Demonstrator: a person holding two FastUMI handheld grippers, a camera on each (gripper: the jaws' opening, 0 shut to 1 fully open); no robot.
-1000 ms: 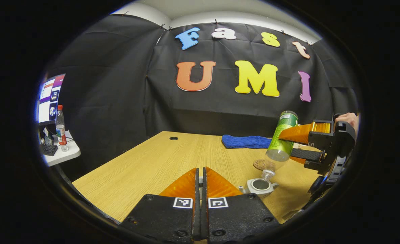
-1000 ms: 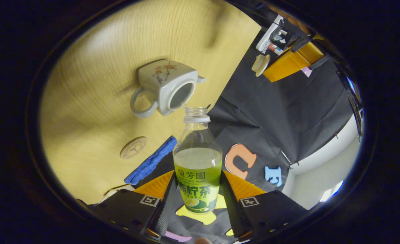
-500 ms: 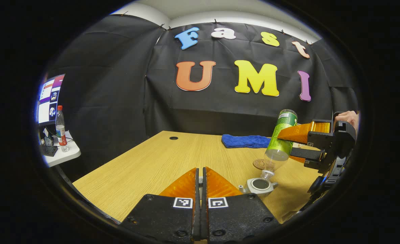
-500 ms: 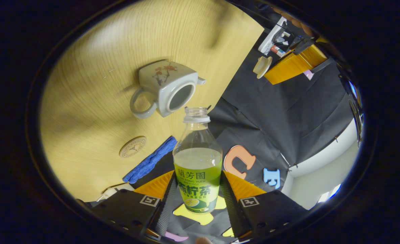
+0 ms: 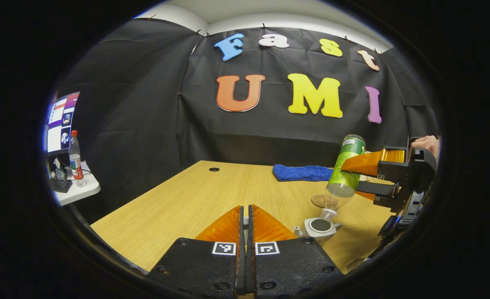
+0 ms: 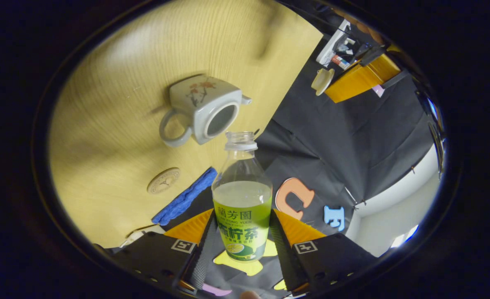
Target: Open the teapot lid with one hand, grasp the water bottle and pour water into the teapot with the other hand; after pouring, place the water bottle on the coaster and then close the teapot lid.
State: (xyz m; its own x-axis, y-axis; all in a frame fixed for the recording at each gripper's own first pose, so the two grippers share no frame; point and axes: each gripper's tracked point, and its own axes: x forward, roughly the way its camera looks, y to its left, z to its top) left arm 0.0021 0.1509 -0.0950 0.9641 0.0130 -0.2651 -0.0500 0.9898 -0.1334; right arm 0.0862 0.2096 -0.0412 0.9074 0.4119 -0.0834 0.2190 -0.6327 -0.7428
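Pouring pose over a wooden table (image 5: 178,199) walled in black cloth, a blue towel (image 5: 301,172) and round coaster (image 6: 163,180) lying near the far edge.

Clamped on the water bottle (image 6: 241,199), the right gripper (image 6: 241,238) held it tipped mouth-down just above the open teapot (image 6: 203,110), whose dark inside showed; greenish liquid sat in the bottle's body. In the right gripper view the left gripper (image 5: 246,220), fingers pressed together, pinched the lid (image 6: 322,80) up off the table.
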